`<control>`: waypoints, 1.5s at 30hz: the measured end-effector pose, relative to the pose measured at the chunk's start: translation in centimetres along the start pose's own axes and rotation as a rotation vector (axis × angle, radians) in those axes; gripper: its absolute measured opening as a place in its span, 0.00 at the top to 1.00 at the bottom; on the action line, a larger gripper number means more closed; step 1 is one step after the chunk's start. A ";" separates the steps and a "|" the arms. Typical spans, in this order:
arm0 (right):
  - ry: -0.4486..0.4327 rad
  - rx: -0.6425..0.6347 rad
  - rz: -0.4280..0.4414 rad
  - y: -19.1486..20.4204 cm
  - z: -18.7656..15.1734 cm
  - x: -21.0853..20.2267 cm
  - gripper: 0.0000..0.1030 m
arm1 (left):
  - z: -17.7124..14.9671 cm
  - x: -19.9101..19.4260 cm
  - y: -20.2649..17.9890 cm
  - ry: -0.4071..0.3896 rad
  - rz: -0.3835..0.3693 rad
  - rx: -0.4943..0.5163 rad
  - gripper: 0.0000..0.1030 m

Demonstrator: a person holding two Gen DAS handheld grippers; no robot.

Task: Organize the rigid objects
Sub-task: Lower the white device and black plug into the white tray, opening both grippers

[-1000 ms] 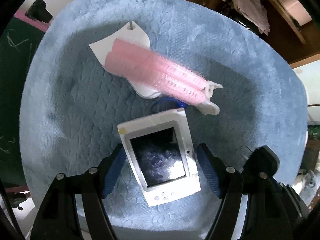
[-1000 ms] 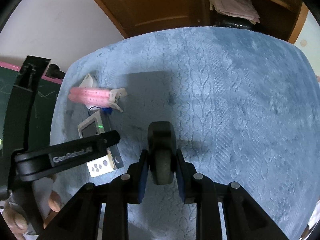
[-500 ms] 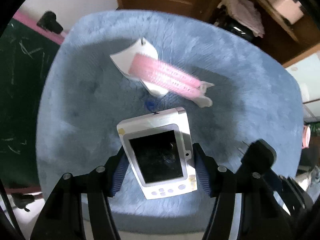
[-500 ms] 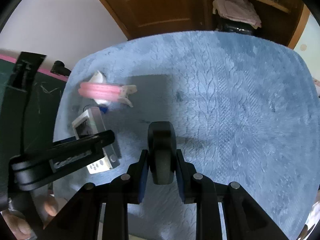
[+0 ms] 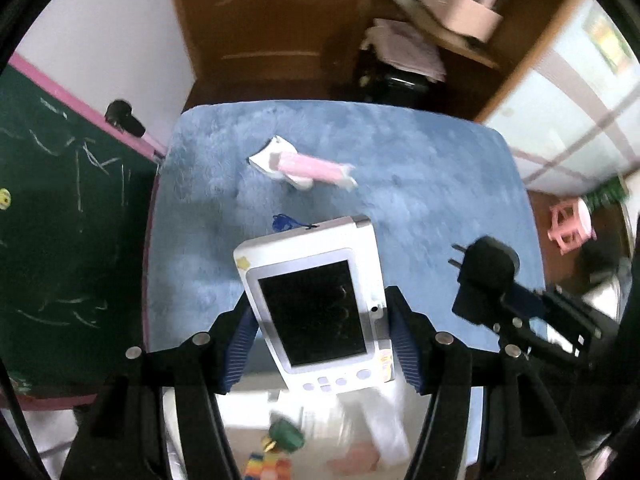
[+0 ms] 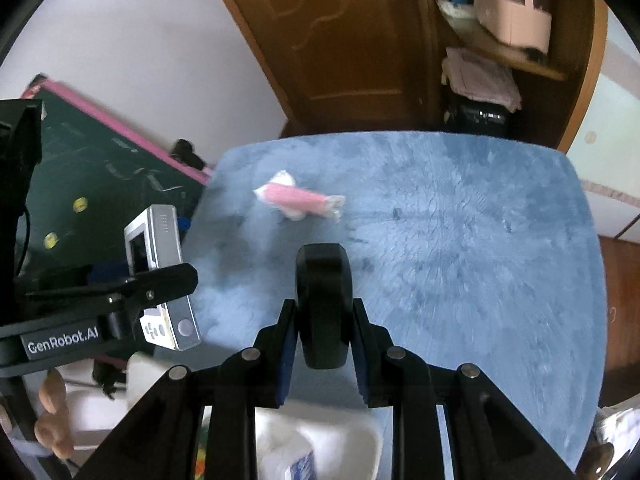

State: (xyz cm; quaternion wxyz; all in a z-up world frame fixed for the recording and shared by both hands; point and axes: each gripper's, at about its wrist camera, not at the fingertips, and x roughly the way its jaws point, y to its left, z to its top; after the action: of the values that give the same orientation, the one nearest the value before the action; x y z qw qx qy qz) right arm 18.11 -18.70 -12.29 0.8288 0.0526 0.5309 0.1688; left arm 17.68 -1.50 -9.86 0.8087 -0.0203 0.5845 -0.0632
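Above the blue mat (image 5: 420, 184): both grippers are shown raised clear of the surface, each carrying one object.

Left gripper (image 5: 320, 332): the jaws have just been closing and are set partly apart, pressed on the two long edges of the white handheld device (image 5: 316, 308); the device is clamped screen-up, with its button end toward the camera.

Right gripper (image 6: 322, 344): the jaws are drawn in as far as they go, pinched on the black plug adapter (image 6: 324, 304), which is held upright with most of its body above the pads.

Pink rollers (image 5: 308, 168): left lying on a white packet near the far-left part of the mat, well apart from both grippers.

White bin (image 6: 320, 440): glimpsed below the near edge of the mat; a likely destination, though this is a judgement.

Risk, device: smooth plastic edges are gripped on a narrow strip; a slip or a pivot between the pads is possible if the wrist is tilted.

Risk, adapter: a low grip leaves it top-heavy; it may rock or twist.

Risk, collision: the two loads are carried near each other; a knock could dislodge either.
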 end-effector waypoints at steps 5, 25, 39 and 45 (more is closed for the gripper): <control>-0.010 -0.041 0.004 2.2 -4.6 -3.4 0.75 | -5.5 -2.2 0.0 0.018 -0.008 0.114 0.37; 0.166 -0.113 -0.213 4.1 -14.9 3.9 0.75 | -20.5 6.3 -2.6 0.371 -0.057 0.350 0.37; 0.220 -0.105 -0.289 4.1 -13.7 6.6 0.68 | -22.6 6.6 -5.1 0.320 0.003 0.524 0.36; 0.199 -0.108 -0.286 4.6 -13.7 5.5 0.61 | -22.7 5.7 -5.4 0.325 -0.021 0.506 0.34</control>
State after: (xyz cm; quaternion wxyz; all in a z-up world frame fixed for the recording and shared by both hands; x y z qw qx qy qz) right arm 6.87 -13.82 -21.78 0.7894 -0.0851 0.6025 0.0816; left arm -2.46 -6.64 -21.83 0.6832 0.1863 0.6717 -0.2177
